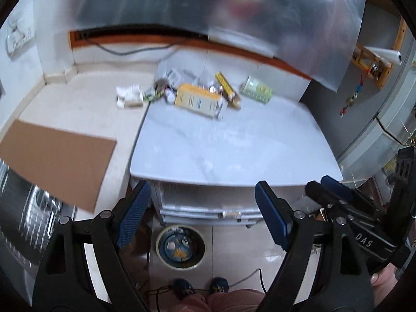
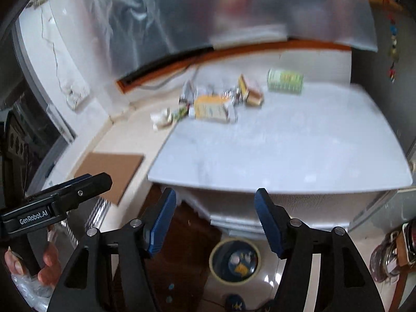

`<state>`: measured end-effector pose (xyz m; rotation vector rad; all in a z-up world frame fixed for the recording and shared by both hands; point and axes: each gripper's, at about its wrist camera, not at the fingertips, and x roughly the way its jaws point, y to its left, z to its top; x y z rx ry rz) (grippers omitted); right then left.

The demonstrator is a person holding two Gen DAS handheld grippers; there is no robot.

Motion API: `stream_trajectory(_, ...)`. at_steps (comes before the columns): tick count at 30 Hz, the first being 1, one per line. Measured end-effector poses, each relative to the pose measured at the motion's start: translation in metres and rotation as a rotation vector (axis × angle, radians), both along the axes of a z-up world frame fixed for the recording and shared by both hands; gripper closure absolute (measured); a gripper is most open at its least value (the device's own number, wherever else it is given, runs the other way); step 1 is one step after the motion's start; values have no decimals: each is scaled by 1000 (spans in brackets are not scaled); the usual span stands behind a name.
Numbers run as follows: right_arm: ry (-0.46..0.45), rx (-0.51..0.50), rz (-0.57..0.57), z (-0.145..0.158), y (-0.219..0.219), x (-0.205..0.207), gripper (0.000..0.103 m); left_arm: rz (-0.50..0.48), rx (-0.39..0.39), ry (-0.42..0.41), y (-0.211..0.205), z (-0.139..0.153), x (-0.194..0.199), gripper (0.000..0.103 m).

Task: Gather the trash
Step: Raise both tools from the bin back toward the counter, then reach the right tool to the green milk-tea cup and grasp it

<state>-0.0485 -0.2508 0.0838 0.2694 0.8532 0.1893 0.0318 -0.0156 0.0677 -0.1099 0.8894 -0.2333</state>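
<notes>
- Looking down at the white table (image 1: 234, 145): big bare top, trash bunched at its far edge, spilling onto the beige floor/ledge at left. None of it lifted yet as far as I can see, so most of the job's left.
- Cardboard sheet (image 1: 57, 161), 1, flat on the ledge left of the table, well apart from the pile.
- Bin (image 1: 180, 247), 1, round, on the floor below the table's near edge. Some scraps already inside, so I'd judge collecting has begun; can't count them w/ the blur.
- Left gripper (image 1: 202, 221): fingers spread wide, nothing btwn them.
- Right gripper (image 2: 215, 221): fingers also apart, holding nothing. Both hang above the bin, near the table's front.
- Orange box (image 1: 199, 100), 1, biggest item in the pile.
- Green box (image 1: 256, 89), 1, at the right end, slightly apart from the rest.
- Yellow box (image 1: 227, 89), 1, narrow, btwn orange and green.
- White crumpled paper (image 1: 130, 96), approx 1 clump, at the left end on the ledge.
- Small wrappers/foil bits (image 1: 166, 88) behind the orange box: several, too blurred to count.
</notes>
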Motion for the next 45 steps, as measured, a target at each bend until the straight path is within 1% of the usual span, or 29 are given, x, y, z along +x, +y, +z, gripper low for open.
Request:
stream_trajectory(4,-54,-35,-32,27,-10,17,37,-10,2,-18,-7,11,23,23)
stream_trajectory(5,-62,-41,-37,29,-13,21,37,-11,1,-26,-11,15,32,23)
stream_trajectory(7,-85,-60,-47,41,-21,36,32,-12,-1,-35,-19,19,43,23)
stream_trajectory(10,-108,-82,-48,53,-38,61,29,11,-3,-24,-29,20,74,23)
stream_trajectory(13,-107,-107,-31,55,-52,99,27,26,-17,10,-36,9,108,23)
stream_trajectory(14,-106,-121,-14,57,-59,116,27,44,-19,25,-40,4,125,23)
stream_trajectory(18,-96,-171,62,48,-76,179,26,105,-31,69,-50,-18,178,23)
stream_trajectory(21,-73,-207,124,34,-93,235,26,152,-47,111,-61,-34,214,23)
stream_trajectory(22,-63,-216,143,27,-99,253,26,173,-58,134,-67,-43,232,23)
stream_trajectory(24,-38,-241,179,12,-112,290,26,203,-59,165,-73,-55,253,23)
stream_trajectory(27,-2,-269,225,-14,-129,342,27,268,-61,203,-80,-77,282,23)
stream_trajectory(31,44,-312,278,-53,-140,397,27,352,-65,263,-88,-108,319,23)
stream_trajectory(34,73,-352,322,-83,-139,427,27,408,-54,300,-91,-128,338,23)
stream_trajectory(38,92,-412,349,-118,-137,456,27,466,-10,339,-91,-147,354,23)
stream_trajectory(41,100,-436,372,-136,-136,468,27,502,19,358,-89,-159,361,23)
stream_trajectory(45,102,-485,413,-151,-128,474,27,524,40,391,-88,-175,367,23)
